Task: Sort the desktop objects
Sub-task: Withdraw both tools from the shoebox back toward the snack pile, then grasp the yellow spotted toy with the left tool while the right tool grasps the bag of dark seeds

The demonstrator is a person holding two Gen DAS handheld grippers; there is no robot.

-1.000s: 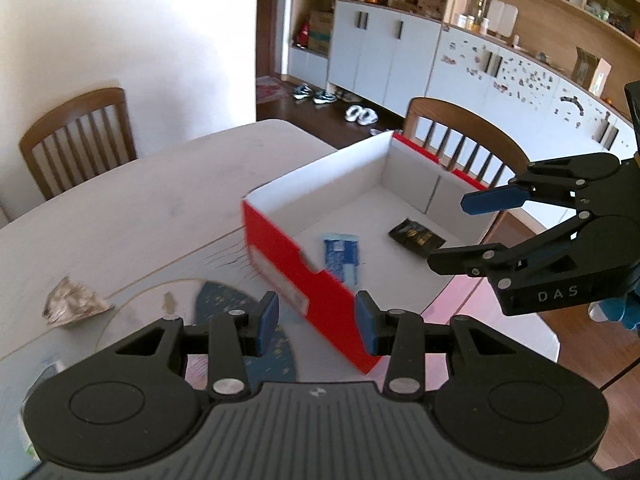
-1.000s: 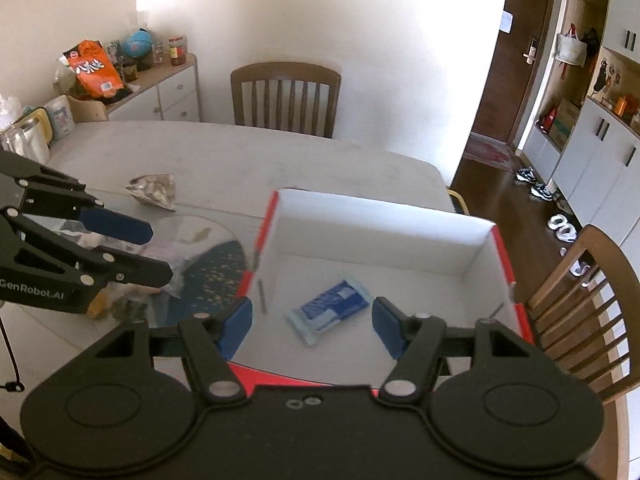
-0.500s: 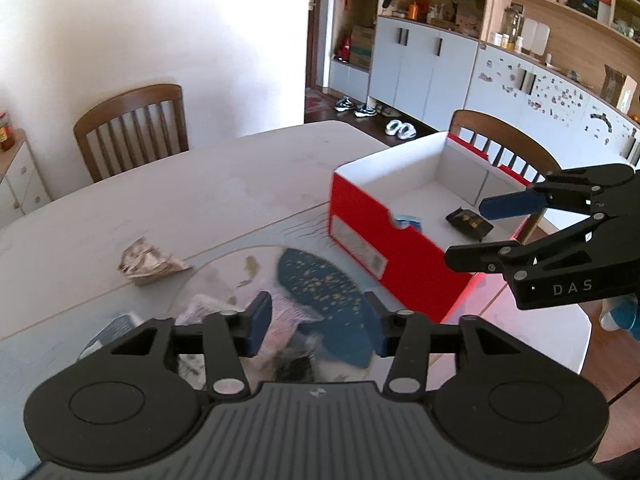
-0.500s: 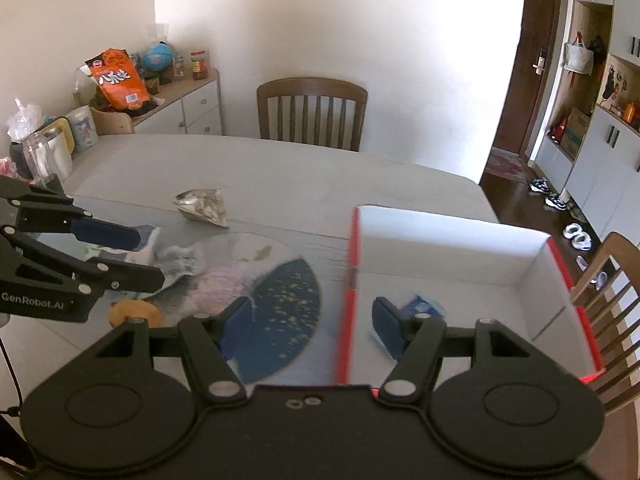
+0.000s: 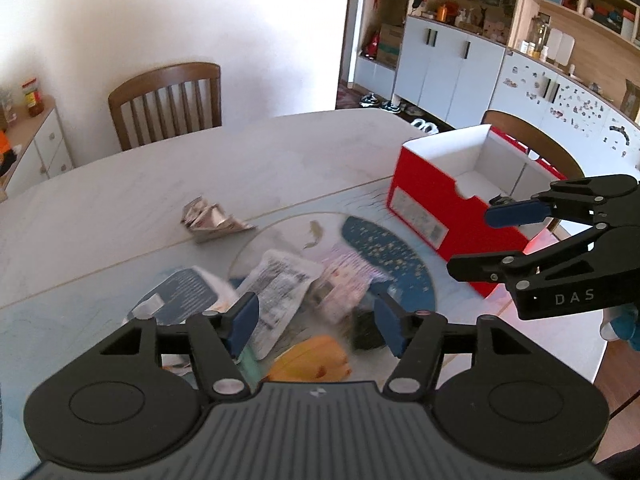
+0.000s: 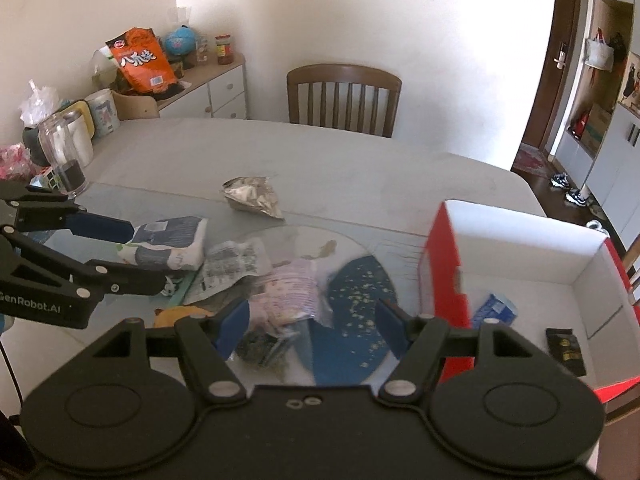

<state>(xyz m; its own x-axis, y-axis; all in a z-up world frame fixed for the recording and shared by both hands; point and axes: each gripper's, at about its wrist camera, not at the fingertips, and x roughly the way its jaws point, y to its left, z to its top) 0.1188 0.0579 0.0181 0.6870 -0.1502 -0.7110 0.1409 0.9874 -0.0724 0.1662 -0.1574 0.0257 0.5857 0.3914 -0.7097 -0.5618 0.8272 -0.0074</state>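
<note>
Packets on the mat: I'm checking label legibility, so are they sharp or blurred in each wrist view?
Left wrist view: the packets are smeared by motion blur, print unreadable, while the red box stays fairly crisp. Right wrist view: the pink packet is blurred too; the silver wrapper further off is clearer.

Two close wrist views, downward over shared table [image 5: 120,200].
</note>
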